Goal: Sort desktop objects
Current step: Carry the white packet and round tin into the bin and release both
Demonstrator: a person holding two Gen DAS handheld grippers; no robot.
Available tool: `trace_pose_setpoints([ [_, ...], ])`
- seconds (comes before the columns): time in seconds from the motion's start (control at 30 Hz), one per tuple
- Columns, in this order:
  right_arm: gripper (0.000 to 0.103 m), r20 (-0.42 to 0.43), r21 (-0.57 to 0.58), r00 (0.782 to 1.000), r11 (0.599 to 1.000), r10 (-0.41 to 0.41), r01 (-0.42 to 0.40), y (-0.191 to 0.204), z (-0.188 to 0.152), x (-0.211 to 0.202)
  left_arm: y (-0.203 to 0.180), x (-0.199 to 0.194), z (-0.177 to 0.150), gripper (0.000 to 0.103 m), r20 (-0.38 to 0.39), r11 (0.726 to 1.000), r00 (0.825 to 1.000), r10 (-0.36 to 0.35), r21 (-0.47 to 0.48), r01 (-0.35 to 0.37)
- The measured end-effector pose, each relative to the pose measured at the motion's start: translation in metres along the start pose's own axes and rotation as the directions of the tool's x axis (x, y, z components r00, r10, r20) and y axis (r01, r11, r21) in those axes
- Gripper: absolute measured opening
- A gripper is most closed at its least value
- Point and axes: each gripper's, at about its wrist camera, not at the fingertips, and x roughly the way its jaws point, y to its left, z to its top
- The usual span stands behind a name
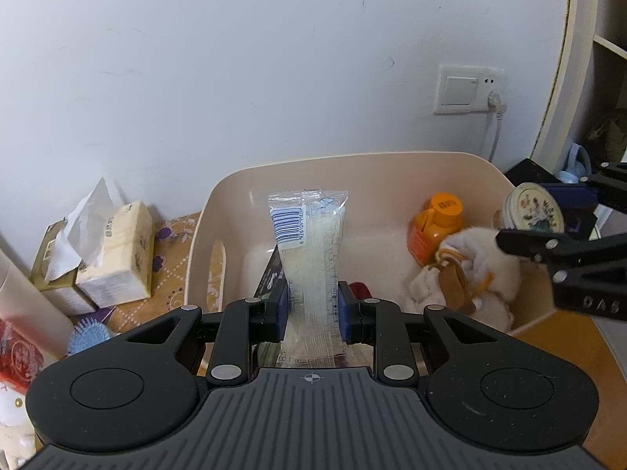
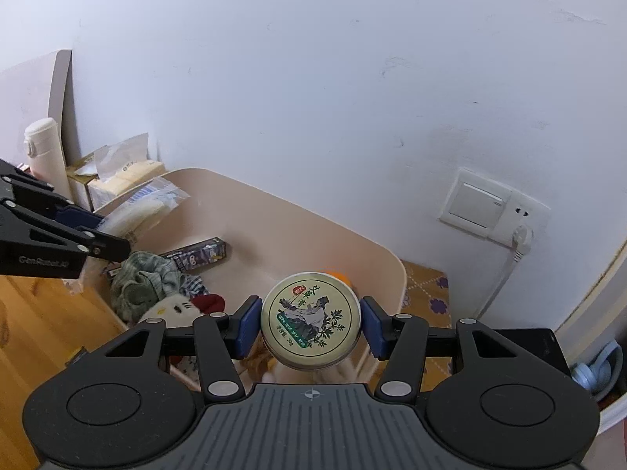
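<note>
The left tool (image 1: 312,309) pinches a clear plastic packet with a barcode (image 1: 307,258) upright at frame centre, over the beige plastic bin (image 1: 243,180). The right tool (image 2: 311,327) clamps a round metal tin with a green printed lid (image 2: 311,319) above the bin's right rim. Inside lie an orange bottle (image 1: 433,231) and what looks like a white plush toy (image 1: 486,270).
</note>
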Motion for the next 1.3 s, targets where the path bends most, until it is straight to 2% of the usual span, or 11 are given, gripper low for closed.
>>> trace_pose_setpoints([
  [0.17,0.051,-0.023,-0.01,1.0,1.0,0.015,-0.015,0.004,0.002,0.019,-0.006,0.018,0.006,0.025,-0.023,1.0,1.0,0.005,0.015,-0.005],
  [0.4,0.052,-0.066,-0.012,0.997,0.999,0.034,-0.035,0.006,-0.006,0.038,-0.01,0.04,0.001,0.025,-0.095,0.999,0.995,-0.011,0.029,0.014],
  [0.5,0.059,-0.071,-0.001,0.997,0.999,0.037,-0.037,0.005,-0.008,0.041,-0.013,0.041,-0.002,0.026,-0.098,0.999,0.995,-0.016,0.042,0.02],
  [0.57,0.06,-0.07,-0.004,0.997,0.999,0.039,-0.039,0.006,-0.008,0.04,-0.012,0.041,-0.002,0.034,-0.104,0.999,0.994,-0.028,0.028,0.031],
  [0.63,0.067,-0.068,-0.008,0.997,0.999,0.035,-0.036,0.006,-0.009,0.039,-0.012,0.038,-0.001,0.056,-0.103,1.0,0.994,-0.02,0.018,0.022],
  [0.7,0.073,-0.061,-0.003,0.998,1.0,0.031,-0.031,0.006,-0.01,0.036,-0.012,0.034,-0.001,0.065,-0.091,1.0,0.996,-0.002,0.015,0.003],
  [0.8,0.079,-0.059,-0.003,0.998,1.0,0.021,-0.021,0.004,-0.011,0.03,-0.011,0.029,-0.002,0.068,-0.084,1.0,0.996,0.008,0.014,-0.007],
  [0.9,0.09,-0.055,-0.008,0.999,1.0,0.0,-0.001,0.003,-0.011,0.023,-0.008,0.024,-0.003,0.072,-0.084,1.0,0.996,0.022,0.004,-0.022],
  [0.97,0.092,-0.048,-0.003,0.999,1.0,-0.003,0.003,0.001,-0.011,0.017,-0.006,0.02,-0.004,0.073,-0.082,1.0,0.996,0.025,-0.005,-0.025],
  [1.1,0.102,-0.034,0.005,0.999,1.0,-0.018,0.018,-0.003,-0.011,0.006,-0.005,0.01,-0.007,0.077,-0.072,0.999,0.997,0.036,-0.011,-0.037],
  [1.3,0.103,-0.034,0.029,0.999,1.0,-0.01,0.011,-0.008,-0.019,-0.01,-0.006,-0.01,-0.015,0.081,-0.05,0.999,0.998,0.039,-0.015,-0.039],
])
